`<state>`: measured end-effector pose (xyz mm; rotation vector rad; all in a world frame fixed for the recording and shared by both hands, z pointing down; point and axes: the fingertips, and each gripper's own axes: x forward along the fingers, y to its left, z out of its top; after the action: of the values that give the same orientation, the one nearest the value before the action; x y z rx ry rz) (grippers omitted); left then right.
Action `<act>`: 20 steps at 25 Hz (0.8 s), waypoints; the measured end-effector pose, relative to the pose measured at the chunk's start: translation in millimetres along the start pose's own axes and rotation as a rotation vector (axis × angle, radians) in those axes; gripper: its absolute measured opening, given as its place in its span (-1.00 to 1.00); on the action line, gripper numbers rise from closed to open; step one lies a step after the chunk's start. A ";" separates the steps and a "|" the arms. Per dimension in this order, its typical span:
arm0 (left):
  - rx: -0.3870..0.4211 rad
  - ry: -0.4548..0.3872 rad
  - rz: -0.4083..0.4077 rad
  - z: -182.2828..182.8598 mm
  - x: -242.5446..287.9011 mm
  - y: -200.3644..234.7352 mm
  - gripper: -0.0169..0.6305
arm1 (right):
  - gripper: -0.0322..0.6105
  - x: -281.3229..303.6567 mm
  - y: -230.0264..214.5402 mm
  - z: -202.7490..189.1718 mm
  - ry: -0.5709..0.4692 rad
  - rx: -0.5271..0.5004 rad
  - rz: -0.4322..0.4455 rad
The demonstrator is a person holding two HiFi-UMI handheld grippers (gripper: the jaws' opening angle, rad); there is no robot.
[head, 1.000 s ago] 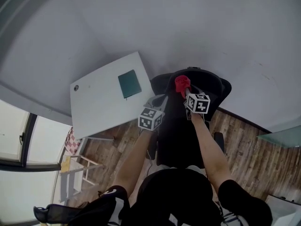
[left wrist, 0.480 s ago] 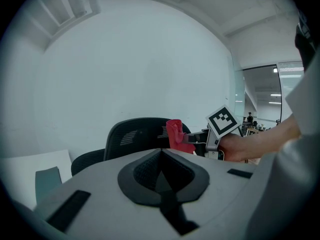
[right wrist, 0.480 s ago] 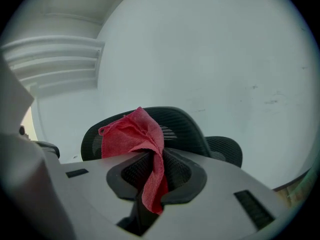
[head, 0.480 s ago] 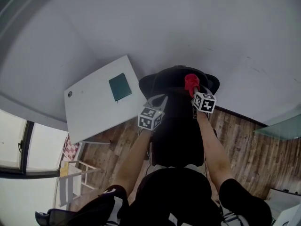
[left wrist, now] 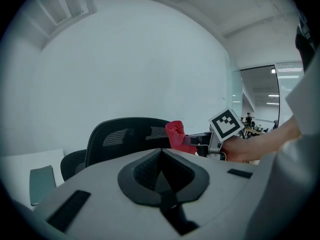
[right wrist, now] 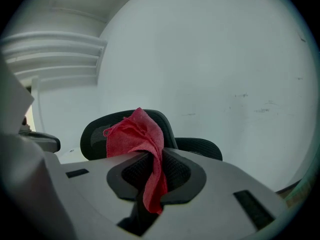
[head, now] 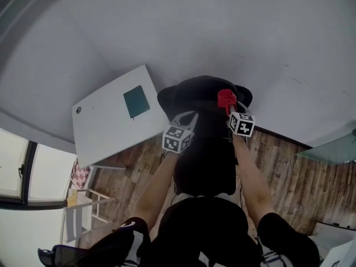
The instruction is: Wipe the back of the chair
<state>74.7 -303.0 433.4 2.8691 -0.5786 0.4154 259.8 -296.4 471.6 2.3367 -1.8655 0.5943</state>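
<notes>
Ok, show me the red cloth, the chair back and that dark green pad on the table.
red cloth [right wrist: 132, 134]: right gripper view, its bunched upper part.
chair back [left wrist: 125, 134]: left gripper view, the mesh panel.
dark green pad [head: 136, 101]: head view, its middle.

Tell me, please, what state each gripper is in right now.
Left gripper: closed, holding nothing.
Right gripper: closed on the red cloth.
</notes>
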 end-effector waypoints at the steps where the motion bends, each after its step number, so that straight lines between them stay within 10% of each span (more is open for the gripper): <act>1: 0.000 -0.001 -0.001 0.2 -0.1 -1.8 -0.87 | -0.68 -0.4 -0.1 0.0 0.002 -0.003 0.004; 20: -0.037 0.031 0.090 -44.7 -46.0 56.7 -0.87 | -0.68 35.4 125.7 -64.7 0.121 -0.075 0.274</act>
<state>0.8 -327.8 468.5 2.8037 -0.7050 0.4570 130.5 -340.1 522.6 1.9672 -2.1260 0.6624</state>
